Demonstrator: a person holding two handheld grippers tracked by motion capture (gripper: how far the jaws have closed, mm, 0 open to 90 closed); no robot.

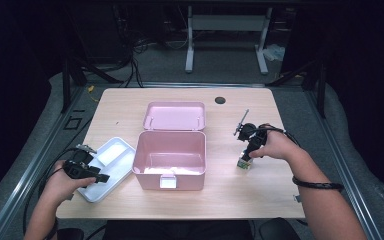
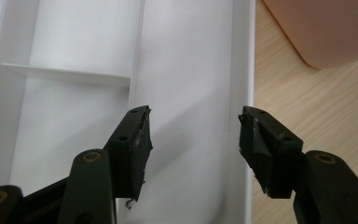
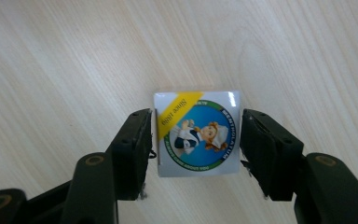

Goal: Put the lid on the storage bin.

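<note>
On the wooden table (image 1: 230,195), the right hand (image 1: 275,146) is reached forward from the lower right, its forearm angled in toward the centre, and the right gripper (image 1: 245,162) is pointed steeply down at the tabletop to the right of the open pink box (image 1: 169,159); a small square box (image 3: 196,133) is seen between its jaws in the right gripper view, its printed top face turned up to the camera, with a cartoon figure in a blue circle and a yellow corner band; no long axis can be made out on that square face; the jaws are set on its two opposite sides, touching or just beside them, and whether it is truly clamped cannot be told. The left hand (image 1: 62,181) is held low at the near left corner; the left gripper (image 2: 193,135) is held with jaws apart above the white divided tray (image 2: 74,56), which lies just left of the pink box.
</note>
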